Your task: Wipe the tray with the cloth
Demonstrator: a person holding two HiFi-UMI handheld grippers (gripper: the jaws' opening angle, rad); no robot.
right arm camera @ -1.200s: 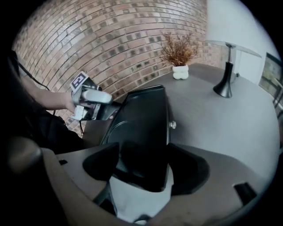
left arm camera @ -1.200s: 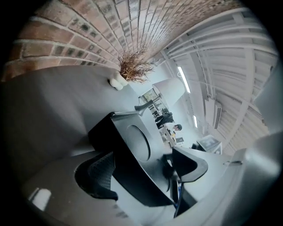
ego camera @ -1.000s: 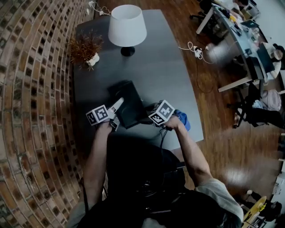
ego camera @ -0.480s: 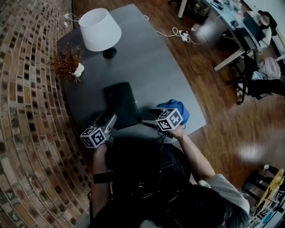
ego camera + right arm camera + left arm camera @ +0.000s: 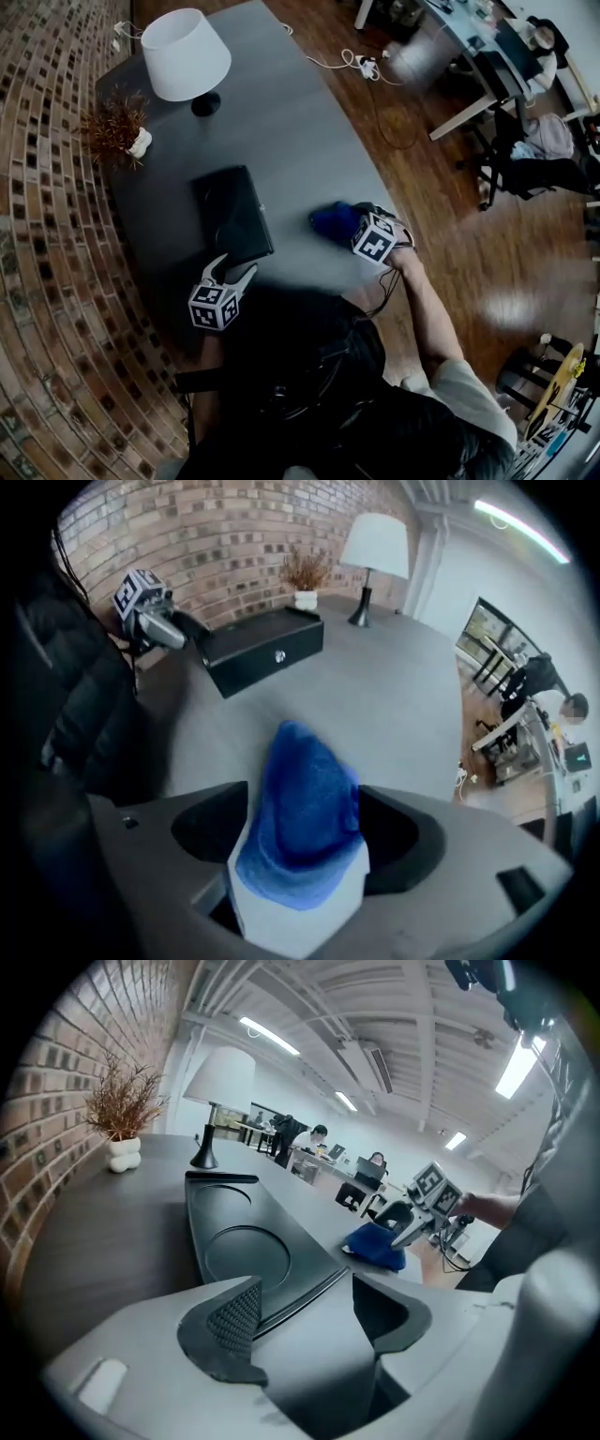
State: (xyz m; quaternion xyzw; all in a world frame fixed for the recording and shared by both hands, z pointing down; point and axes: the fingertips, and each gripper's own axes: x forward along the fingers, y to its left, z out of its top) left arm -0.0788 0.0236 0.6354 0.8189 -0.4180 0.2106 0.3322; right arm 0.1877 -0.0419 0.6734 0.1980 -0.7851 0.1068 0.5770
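Right tongs (image 5: 359,229) were over the crumpled blue cloth (image 5: 333,221) - pointing steeply down, their marker cube just behind them and the person's hand (image 5: 405,255) at the back. The right gripper view told it best: the tongs stood wide, having just opened further, and the cloth rose in a heap in the gap between them, filling it from side to side. It sat on the dark grey desk (image 5: 309,141), close to the desk's right-hand edge above the wooden floor (image 5: 450,234).

The flat black rectangular tray (image 5: 232,214) lay on the desk to the left of the cloth, well clear of it, nearer the brick wall (image 5: 47,234). A round recess showed in its surface in the left gripper view.

Left tongs (image 5: 232,270) hung at the tray's near end, aimed along it - partly apart, having just been closing, with nothing pinched between the pads. The tray's near edge lay just ahead of the gap.

At the far end of the desk stood a lamp with a white shade (image 5: 185,42), and beside it, against the wall, a dried brown plant in a small white pot (image 5: 114,127).
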